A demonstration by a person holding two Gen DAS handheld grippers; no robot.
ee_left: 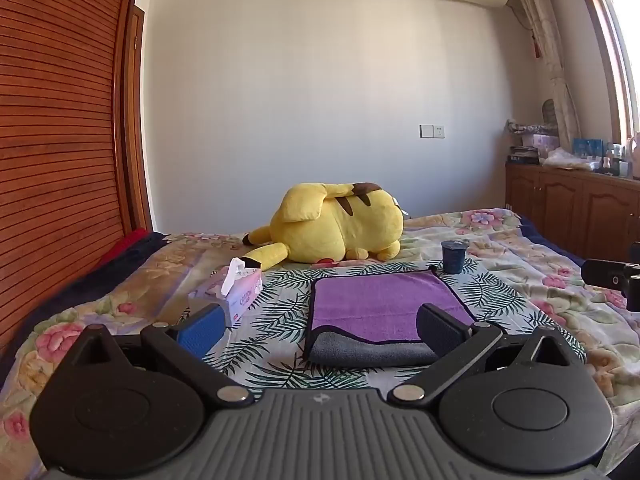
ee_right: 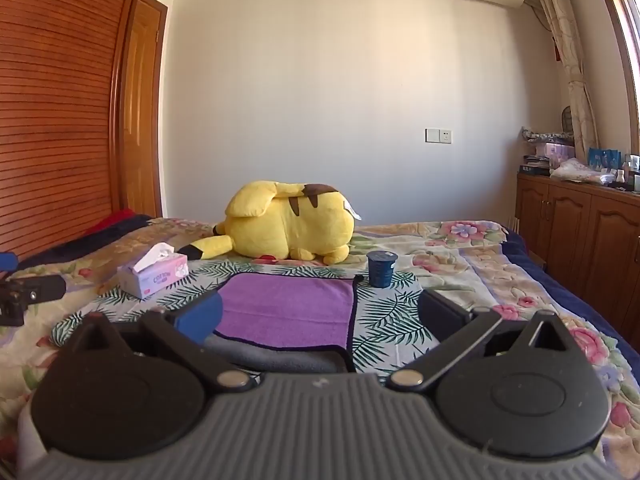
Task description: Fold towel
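A purple towel (ee_left: 380, 304) with a grey underside lies folded on the leaf-patterned sheet on the bed; its grey fold faces me. It also shows in the right wrist view (ee_right: 288, 312). My left gripper (ee_left: 320, 330) is open and empty, just in front of the towel's near edge, with its right finger over the towel's near right part. My right gripper (ee_right: 320, 320) is open and empty, its jaws spanning the towel's near right corner. The right gripper's body shows at the far right of the left wrist view (ee_left: 616, 280).
A tissue box (ee_left: 232, 294) stands left of the towel. A dark blue cup (ee_left: 453, 256) stands by its far right corner. A yellow plush toy (ee_left: 336, 224) lies behind. A wooden wardrobe (ee_left: 60, 140) is left, wooden cabinets (ee_left: 580, 208) right.
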